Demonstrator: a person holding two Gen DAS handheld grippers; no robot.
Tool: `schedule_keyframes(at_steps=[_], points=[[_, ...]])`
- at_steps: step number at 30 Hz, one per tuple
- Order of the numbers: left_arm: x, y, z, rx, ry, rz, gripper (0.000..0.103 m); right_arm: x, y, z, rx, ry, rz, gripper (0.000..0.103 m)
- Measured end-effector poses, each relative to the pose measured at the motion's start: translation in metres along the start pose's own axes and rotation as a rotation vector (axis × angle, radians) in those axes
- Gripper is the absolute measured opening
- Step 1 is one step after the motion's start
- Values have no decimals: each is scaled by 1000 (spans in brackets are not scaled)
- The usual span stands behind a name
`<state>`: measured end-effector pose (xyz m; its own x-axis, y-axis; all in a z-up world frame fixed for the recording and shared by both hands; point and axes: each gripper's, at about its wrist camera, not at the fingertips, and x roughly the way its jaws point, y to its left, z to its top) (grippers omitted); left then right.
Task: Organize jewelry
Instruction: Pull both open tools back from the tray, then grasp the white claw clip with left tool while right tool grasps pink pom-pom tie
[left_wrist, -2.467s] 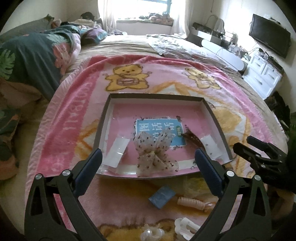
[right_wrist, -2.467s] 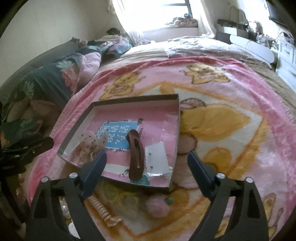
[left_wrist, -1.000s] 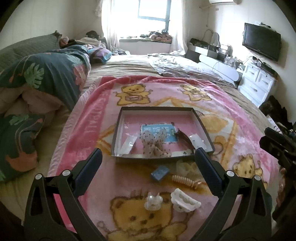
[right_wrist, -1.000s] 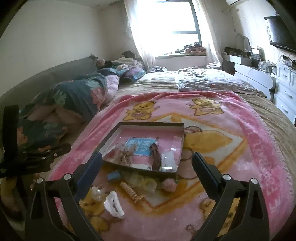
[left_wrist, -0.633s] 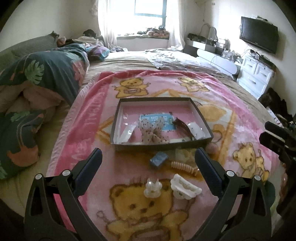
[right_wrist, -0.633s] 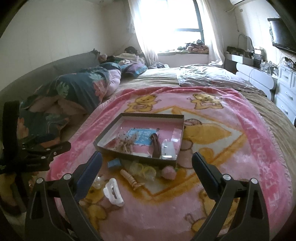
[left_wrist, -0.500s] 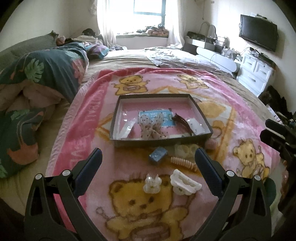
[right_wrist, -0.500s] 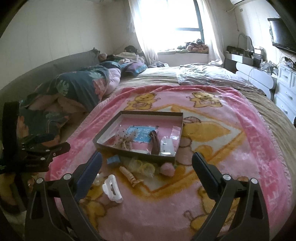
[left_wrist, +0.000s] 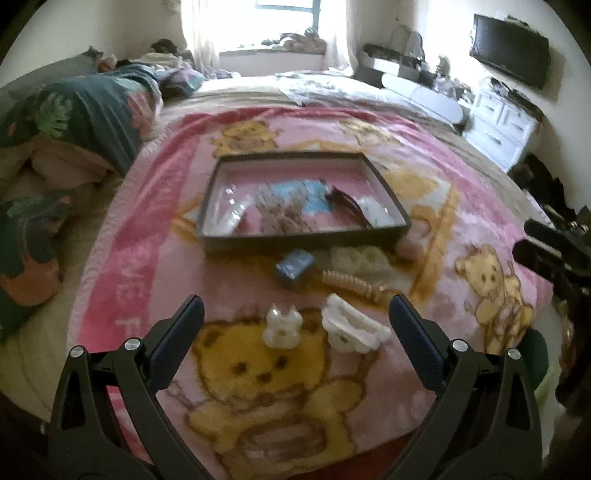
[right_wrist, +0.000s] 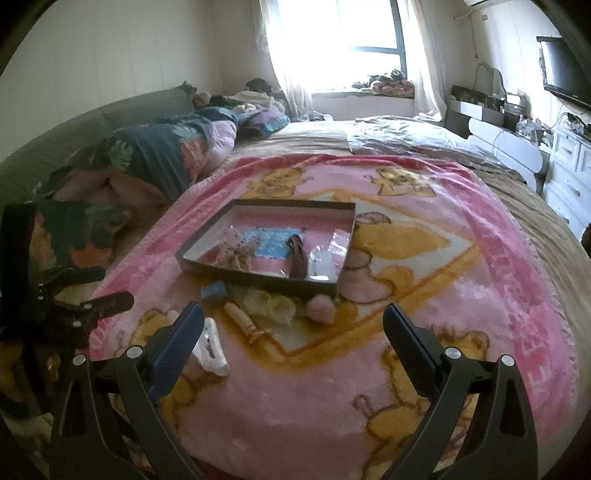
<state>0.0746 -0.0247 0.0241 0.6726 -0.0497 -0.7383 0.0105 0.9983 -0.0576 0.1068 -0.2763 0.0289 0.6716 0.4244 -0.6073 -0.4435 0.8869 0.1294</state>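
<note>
A shallow dark-rimmed tray (left_wrist: 218, 242) (right_wrist: 255, 282) lies on a pink teddy-bear blanket (left_wrist: 122, 229). In it are a dotted fabric bow (left_wrist: 280, 214), a brown hair clip (left_wrist: 345, 203) (right_wrist: 297, 258) and clear packets. In front of the tray lie a small blue box (left_wrist: 295, 264) (right_wrist: 214, 291), a beige spiral clip (left_wrist: 351, 286) (right_wrist: 245, 323), two white claw clips (left_wrist: 282, 326) (left_wrist: 351, 328) and a pink pompom (right_wrist: 320, 308). My left gripper (left_wrist: 295, 317) is open above the white clips. My right gripper (right_wrist: 293, 321) is open and empty.
The blanket covers a bed (right_wrist: 406, 140) with a crumpled quilt and pillows (left_wrist: 74, 110) at the left. White drawers (left_wrist: 498, 125) and a wall TV (left_wrist: 509, 66) stand at the right. A window (right_wrist: 351, 37) is at the back.
Both grippers have pulled back from the tray and a little lower toward the loose clips in front of it. Both stay open and empty.
</note>
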Motion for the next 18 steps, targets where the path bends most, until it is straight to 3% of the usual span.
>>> schedule_keyframes(at_steps=[18], points=[[46, -47, -45, 62, 171, -185, 93, 19, -19, -22, -3, 69, -9, 97]])
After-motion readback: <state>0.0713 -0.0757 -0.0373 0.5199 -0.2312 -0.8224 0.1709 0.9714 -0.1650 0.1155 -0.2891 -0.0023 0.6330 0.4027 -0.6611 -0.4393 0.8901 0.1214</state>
